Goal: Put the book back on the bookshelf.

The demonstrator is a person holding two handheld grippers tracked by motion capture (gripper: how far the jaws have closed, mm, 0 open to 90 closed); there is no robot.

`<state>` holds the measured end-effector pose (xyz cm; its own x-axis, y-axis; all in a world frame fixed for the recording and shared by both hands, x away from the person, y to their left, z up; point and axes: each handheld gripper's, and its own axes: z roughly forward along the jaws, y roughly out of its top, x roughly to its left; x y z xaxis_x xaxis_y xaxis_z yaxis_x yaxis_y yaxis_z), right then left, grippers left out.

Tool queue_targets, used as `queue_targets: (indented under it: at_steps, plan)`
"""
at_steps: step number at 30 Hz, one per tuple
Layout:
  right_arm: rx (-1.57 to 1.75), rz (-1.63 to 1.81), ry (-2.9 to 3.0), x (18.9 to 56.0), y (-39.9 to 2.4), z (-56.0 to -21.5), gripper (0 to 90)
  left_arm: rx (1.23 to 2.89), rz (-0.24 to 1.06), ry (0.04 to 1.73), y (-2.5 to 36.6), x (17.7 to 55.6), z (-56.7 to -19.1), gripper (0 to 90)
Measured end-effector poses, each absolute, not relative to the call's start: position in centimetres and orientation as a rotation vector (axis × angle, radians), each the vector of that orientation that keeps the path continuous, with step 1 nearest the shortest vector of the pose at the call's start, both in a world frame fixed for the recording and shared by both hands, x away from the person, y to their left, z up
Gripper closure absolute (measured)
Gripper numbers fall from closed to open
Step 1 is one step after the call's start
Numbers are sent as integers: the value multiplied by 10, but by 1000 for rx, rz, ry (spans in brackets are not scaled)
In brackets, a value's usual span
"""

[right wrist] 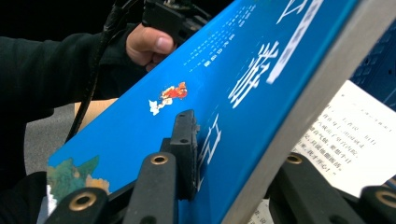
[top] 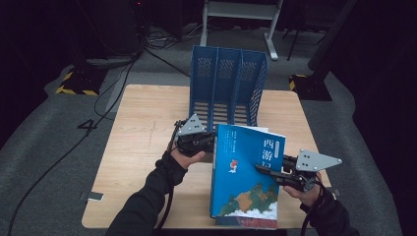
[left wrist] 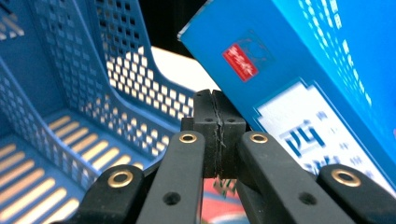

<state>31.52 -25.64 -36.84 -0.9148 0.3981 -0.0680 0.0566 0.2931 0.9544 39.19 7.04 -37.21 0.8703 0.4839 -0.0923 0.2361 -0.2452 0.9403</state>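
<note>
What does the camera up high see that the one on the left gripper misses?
The high view alone takes in the wooden table, both hands, and the right gripper clamped on the book's edge. The left gripper view alone brings up close the left gripper, pads pressed together. Both share the blue book and the blue file rack.

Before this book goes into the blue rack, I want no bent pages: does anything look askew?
Yes. The blue book is held tilted, and a loose page hangs open beneath its cover beside the right gripper, where it could crease.

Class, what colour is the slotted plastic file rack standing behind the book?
Blue, seen best in the high view: the perforated three-slot file rack.
</note>
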Motion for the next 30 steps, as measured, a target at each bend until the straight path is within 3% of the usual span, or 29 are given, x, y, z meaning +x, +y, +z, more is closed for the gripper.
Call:
queue_targets:
  at_steps: [17, 30]
  plan:
    - [369, 1610, 2132, 309, -257, -355, 767, 1826, 344, 457, 61, 387, -327, 899]
    - [306, 1573, 2085, 297, -260, -352, 772, 1813, 356, 392, 56, 375, -314, 899]
